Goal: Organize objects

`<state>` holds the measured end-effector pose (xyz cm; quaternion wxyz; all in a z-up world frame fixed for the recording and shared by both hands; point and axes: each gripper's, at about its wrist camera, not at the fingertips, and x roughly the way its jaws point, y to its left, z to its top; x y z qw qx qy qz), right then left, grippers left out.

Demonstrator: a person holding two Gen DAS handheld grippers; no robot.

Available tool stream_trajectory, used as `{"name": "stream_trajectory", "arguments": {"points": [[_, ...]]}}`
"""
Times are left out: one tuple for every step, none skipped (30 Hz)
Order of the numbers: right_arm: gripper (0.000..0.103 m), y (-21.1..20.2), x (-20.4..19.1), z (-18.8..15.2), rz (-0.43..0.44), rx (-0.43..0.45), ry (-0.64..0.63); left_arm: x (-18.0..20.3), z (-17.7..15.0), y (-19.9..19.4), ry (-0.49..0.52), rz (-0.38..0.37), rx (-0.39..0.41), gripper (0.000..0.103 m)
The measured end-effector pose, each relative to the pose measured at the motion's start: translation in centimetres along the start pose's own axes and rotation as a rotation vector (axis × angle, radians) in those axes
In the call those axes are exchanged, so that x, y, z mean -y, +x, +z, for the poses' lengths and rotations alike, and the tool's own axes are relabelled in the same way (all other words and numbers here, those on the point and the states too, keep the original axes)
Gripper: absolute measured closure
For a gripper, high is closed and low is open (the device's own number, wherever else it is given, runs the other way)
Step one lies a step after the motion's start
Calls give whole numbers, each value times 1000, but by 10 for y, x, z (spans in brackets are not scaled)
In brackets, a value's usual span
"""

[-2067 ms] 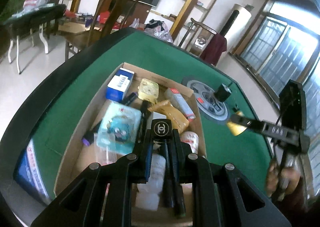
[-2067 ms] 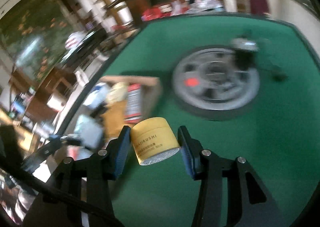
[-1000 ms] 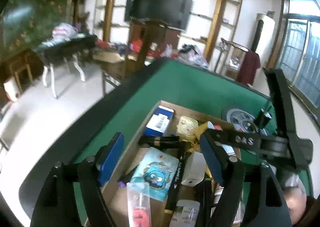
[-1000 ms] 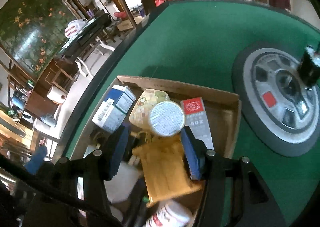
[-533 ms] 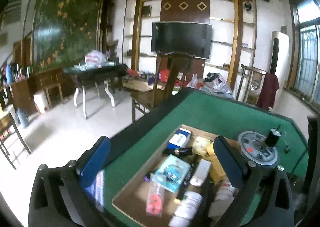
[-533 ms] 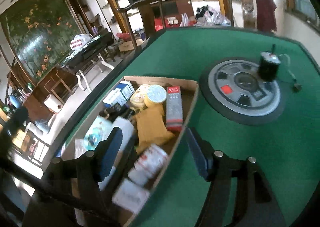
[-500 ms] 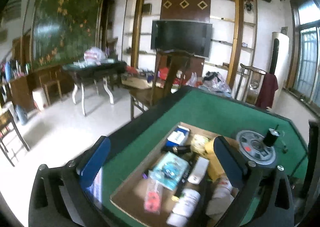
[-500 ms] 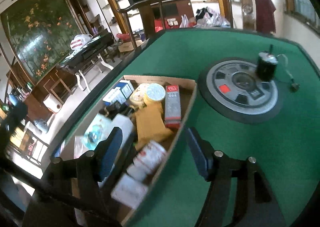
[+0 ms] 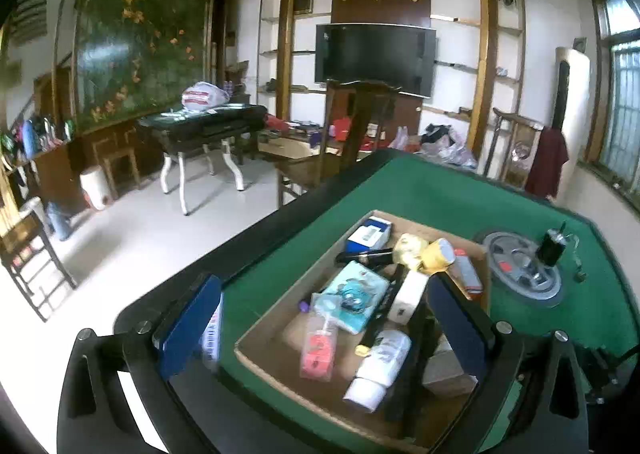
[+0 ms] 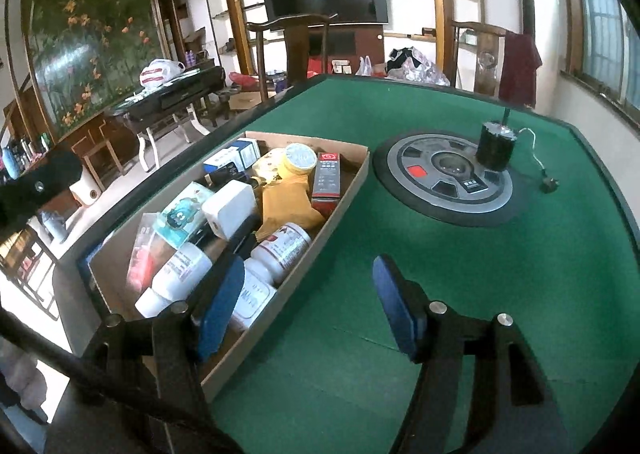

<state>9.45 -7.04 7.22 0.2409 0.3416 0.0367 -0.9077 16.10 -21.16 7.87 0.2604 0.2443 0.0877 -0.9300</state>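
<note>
currently, by label:
left gripper: jaws spread wide, blue pads empty, touching nothing, held above the near end of the box.
right gripper: jaws spread wide, nothing between the pads; its left pad hangs over the box's near right corner, the other over bare felt.
cardboard box: on the green table, left of the round grey disc, filled with small items.
yellow jar: in the box's far end, tipped with its white labelled base showing, just beside the red carton.
white pill bottles: lying at the box's near right side.
black cylinder: upright on the disc, cord trailing right.
</note>
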Motion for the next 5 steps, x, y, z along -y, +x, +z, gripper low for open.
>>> {"name": "stream_trajectory", "arguments": {"points": [[37,-2,-2,-1,-3,1,-4,1,0,0,7,10,0,2],[37,-2,-4,-1,-6,0,-10,1,-1,-1,9,18,2,2],[37,-2,-6,-1,-7,-3,-17,2,-1,-2,6,24,0,2],[37,-3,-9,-2,-6,-4,-21,2,-1,-2,4,24,-3,2],[36,-3,-11,-2,-6,-5,-28,2,-1,-3,4,24,-3,2]]}}
